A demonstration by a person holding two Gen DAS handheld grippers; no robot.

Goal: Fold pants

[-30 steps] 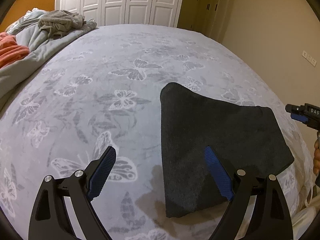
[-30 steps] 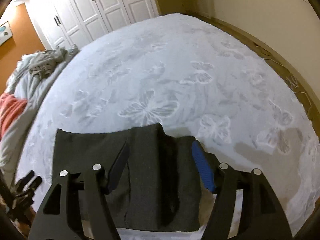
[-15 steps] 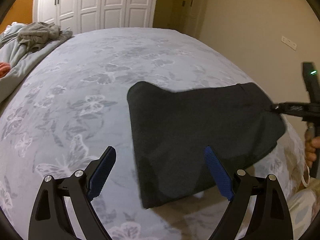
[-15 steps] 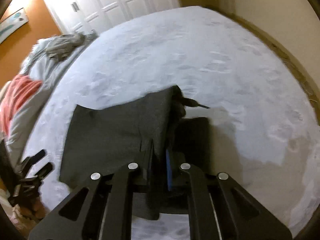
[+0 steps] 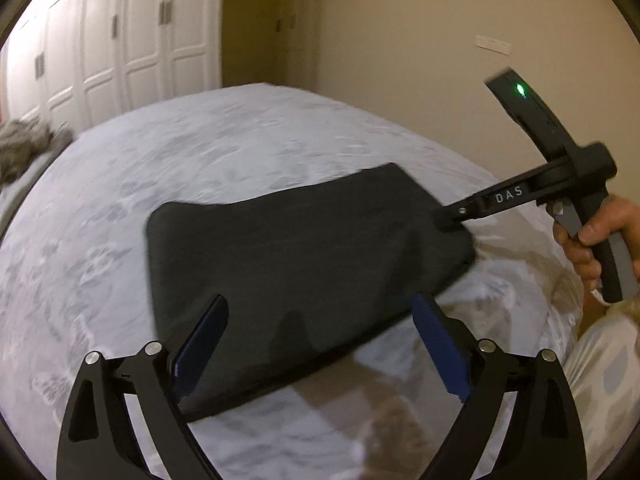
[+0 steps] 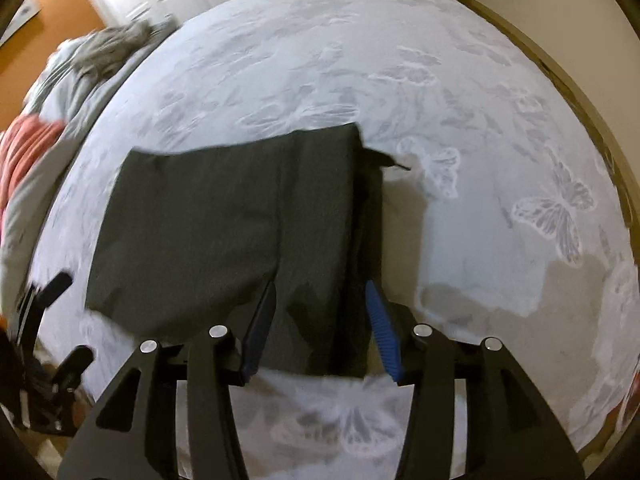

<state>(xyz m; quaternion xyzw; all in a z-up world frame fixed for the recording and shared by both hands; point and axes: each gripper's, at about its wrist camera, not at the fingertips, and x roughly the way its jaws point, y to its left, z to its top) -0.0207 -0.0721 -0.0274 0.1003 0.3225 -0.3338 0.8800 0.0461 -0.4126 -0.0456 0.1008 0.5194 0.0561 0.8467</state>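
Note:
The dark grey pants [image 5: 296,264] lie folded into a flat rectangle on the butterfly-print bedspread [image 5: 240,148]. My left gripper [image 5: 320,340] is open, its blue pads astride the near edge of the pants. In the right wrist view the pants [image 6: 224,232] lie just ahead, and my right gripper [image 6: 320,320] is open with its jaws spread over the near right edge of the cloth. In the left wrist view the right gripper [image 5: 450,220] reaches to the pants' right corner.
A heap of grey bedding and clothes [image 6: 104,52] and an orange-red garment [image 6: 28,148] lie at the far left of the bed. White wardrobe doors [image 5: 120,52] stand behind. The bed's right edge runs by the beige wall [image 5: 440,40].
My right gripper was shut on the pants' edge half a second ago and has now opened. The left gripper has swung right, over the pants' near edge.

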